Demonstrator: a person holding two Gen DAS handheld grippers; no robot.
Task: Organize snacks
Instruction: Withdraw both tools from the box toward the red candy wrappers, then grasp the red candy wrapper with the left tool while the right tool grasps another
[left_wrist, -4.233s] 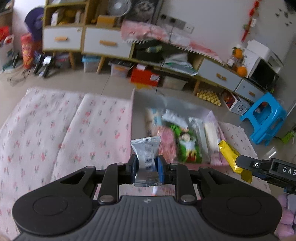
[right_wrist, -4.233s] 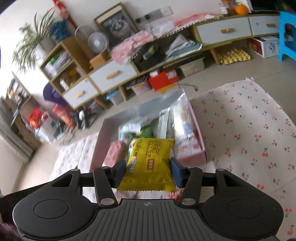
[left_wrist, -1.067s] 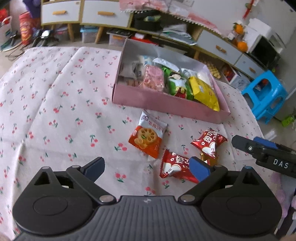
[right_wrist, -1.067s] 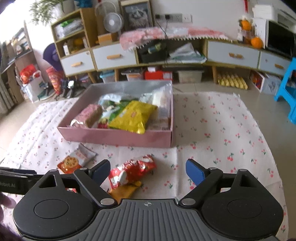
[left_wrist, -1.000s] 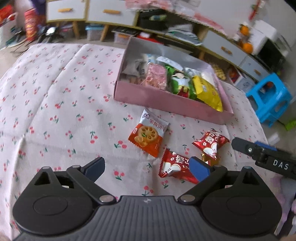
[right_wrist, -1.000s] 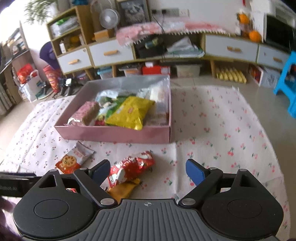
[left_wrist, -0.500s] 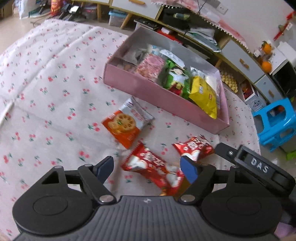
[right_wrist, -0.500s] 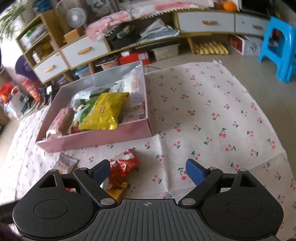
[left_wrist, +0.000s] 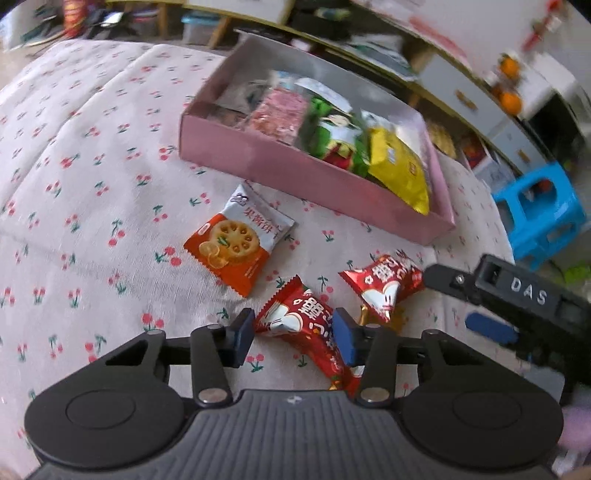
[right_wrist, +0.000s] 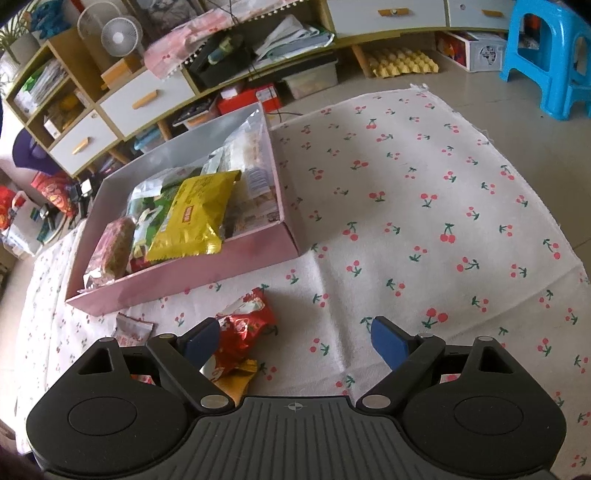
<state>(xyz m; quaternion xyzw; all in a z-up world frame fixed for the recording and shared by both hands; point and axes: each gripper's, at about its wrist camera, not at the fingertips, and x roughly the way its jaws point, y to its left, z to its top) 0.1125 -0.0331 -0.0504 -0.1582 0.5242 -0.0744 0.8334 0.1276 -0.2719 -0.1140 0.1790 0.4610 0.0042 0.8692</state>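
Observation:
A pink box (left_wrist: 280, 168) holds several snack packets, a yellow one (left_wrist: 400, 173) at its right end. On the cherry-print cloth in front lie an orange biscuit packet (left_wrist: 236, 240), two red packets and a small yellow-brown one. My left gripper (left_wrist: 293, 334) has its blue pads on either side of the nearer red packet (left_wrist: 301, 323), closed in around it. My right gripper (right_wrist: 295, 339) is open and empty, low over the cloth, the other red packet (right_wrist: 243, 328) by its left finger. The box also shows in the right wrist view (right_wrist: 184, 280).
A blue stool (left_wrist: 539, 210) stands on the floor to the right of the cloth. Low cabinets with drawers (right_wrist: 147, 99) and clutter run along the far wall. The right half of the cloth (right_wrist: 424, 206) is bare.
My left gripper has dropped onto the nearer red packet and its jaws have narrowed around it. My right gripper has stayed open and lowered toward the cloth.

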